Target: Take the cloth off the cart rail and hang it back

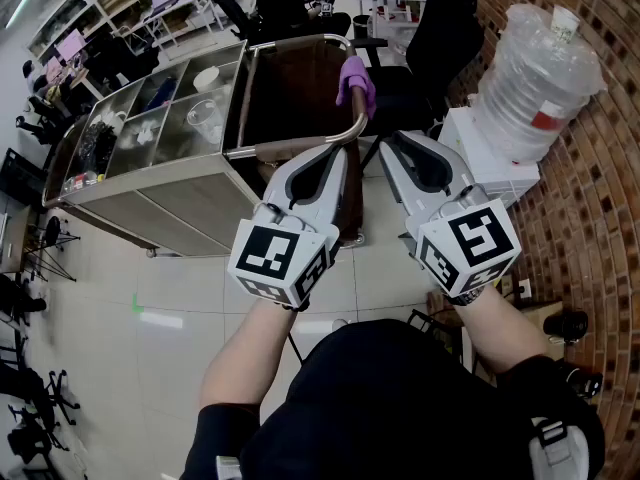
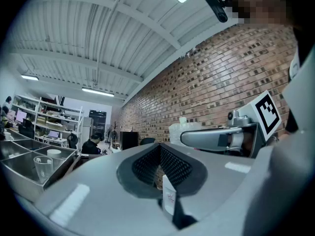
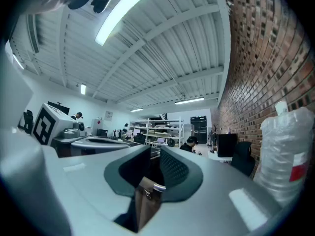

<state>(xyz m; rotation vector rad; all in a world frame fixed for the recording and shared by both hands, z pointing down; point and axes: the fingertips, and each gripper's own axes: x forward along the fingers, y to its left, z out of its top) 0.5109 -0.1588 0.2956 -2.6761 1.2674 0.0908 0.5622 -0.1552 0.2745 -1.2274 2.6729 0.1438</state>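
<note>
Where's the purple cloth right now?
In the head view, top centre, the purple cloth hangs on the cart rail, far right corner, beside the black chair.

The cart (image 1: 170, 203) stands on the tiled floor (image 1: 130, 348); a purple cloth (image 1: 356, 80) drapes its rail (image 1: 300, 146); its steel compartments (image 1: 150, 133) hold what look like clear cups (image 1: 205, 120).

Soft matt cloth (image 1: 356, 80), smooth metal rail (image 1: 275, 149) (bins (image 1: 165, 118) of brushed steel).

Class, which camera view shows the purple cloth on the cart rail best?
The head view: the cloth hangs plainly over the cart rail. The left gripper view shows only the cart's trays, no cloth; the right gripper view shows no cloth either.
</note>
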